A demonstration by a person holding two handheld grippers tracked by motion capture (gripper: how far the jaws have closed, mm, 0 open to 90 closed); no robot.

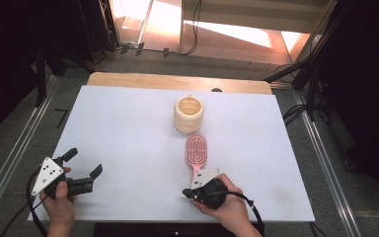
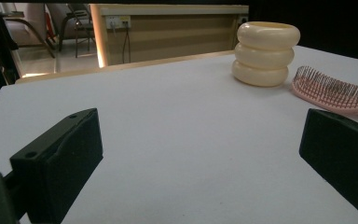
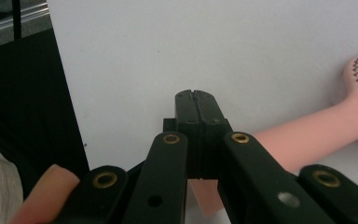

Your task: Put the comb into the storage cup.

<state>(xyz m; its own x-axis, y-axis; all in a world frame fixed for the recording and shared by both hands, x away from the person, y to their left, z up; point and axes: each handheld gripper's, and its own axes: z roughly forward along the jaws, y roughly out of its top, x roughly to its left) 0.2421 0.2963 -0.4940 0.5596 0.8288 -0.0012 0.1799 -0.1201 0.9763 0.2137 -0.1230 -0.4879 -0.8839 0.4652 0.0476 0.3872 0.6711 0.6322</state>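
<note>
A pink hairbrush lies bristles up on the white table, with its handle pointing toward the near edge. My right gripper hovers at the end of that handle, its jaws pressed together with nothing between them. In the right gripper view the shut gripper sits just above the handle of the brush, which runs under it to the right. My left gripper rests open at the near left of the table. Its view looks toward the brush.
A cream holder made of three stacked rings stands just beyond the brush head, and is also seen in the left gripper view. The table's near edge runs close under both hands. A dark floor with metal rails surrounds the table.
</note>
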